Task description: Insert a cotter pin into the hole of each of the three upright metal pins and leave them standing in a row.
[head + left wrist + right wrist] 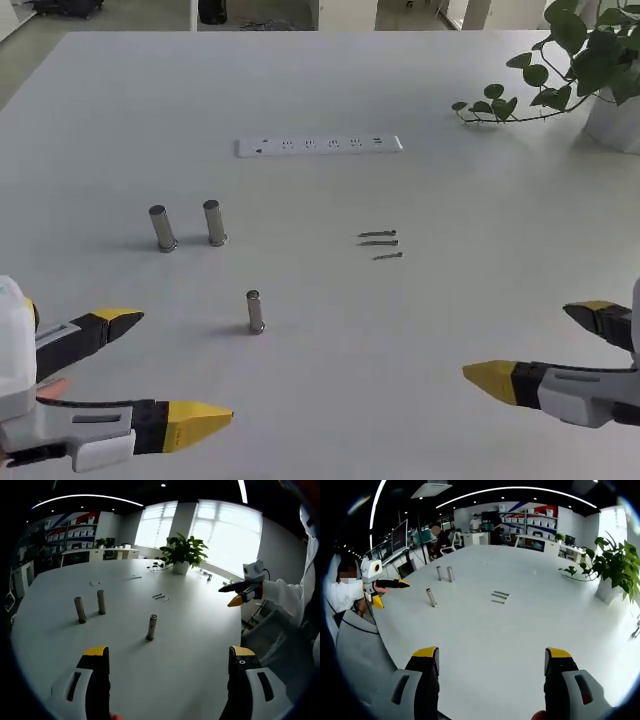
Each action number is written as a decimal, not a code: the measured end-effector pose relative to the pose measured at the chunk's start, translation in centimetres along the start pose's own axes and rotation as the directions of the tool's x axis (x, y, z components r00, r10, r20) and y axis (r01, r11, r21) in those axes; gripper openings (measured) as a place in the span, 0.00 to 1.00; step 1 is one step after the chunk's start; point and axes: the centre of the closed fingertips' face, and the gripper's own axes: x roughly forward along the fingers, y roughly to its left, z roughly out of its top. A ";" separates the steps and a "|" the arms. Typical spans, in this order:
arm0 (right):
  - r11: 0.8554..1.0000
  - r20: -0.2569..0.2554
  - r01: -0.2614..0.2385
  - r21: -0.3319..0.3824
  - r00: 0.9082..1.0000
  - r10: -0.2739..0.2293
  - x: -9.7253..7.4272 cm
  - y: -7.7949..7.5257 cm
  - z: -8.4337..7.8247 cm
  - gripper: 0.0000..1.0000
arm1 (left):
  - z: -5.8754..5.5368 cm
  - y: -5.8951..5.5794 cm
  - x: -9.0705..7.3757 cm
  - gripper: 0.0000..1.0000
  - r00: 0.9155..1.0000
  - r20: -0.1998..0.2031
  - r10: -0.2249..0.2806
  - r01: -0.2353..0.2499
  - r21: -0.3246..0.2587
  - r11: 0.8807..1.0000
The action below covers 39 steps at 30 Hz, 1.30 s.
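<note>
Three upright metal pins stand on the white table: two side by side at the left (162,228) (215,222) and a shorter one (255,311) nearer me. Three cotter pins (379,243) lie loose to their right. My left gripper (152,367) hovers open at the lower left, short of the near metal pin (151,627). At the lower right my right gripper (545,348) is open with nothing between its yellow-tipped fingers. The cotter pins (498,597) lie ahead of the right gripper (488,661), well apart from it. The left gripper (169,656) is empty.
A white power strip (319,146) lies at the back of the table. A potted plant (590,62) stands at the far right corner. Table edges run close to both grippers. A seated person (439,539) shows far off behind the table.
</note>
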 end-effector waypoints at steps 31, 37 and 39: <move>0.888 -0.214 -0.269 -0.374 0.956 0.200 8.2 0.5 5.3 0.82 | 0.3 -0.4 -0.5 0.98 0.999 0.043 -0.003 0.003 -0.016 1.000; 0.822 -0.315 -0.344 -0.454 0.925 0.213 10.5 0.1 5.5 0.81 | 0.1 -0.7 -0.4 0.95 0.999 0.037 -0.016 0.017 -0.024 1.000; 0.803 -0.339 -0.364 -0.472 0.916 0.216 11.1 0.1 5.5 0.80 | 0.1 -0.7 -0.3 0.95 0.999 0.036 -0.015 0.016 -0.022 1.000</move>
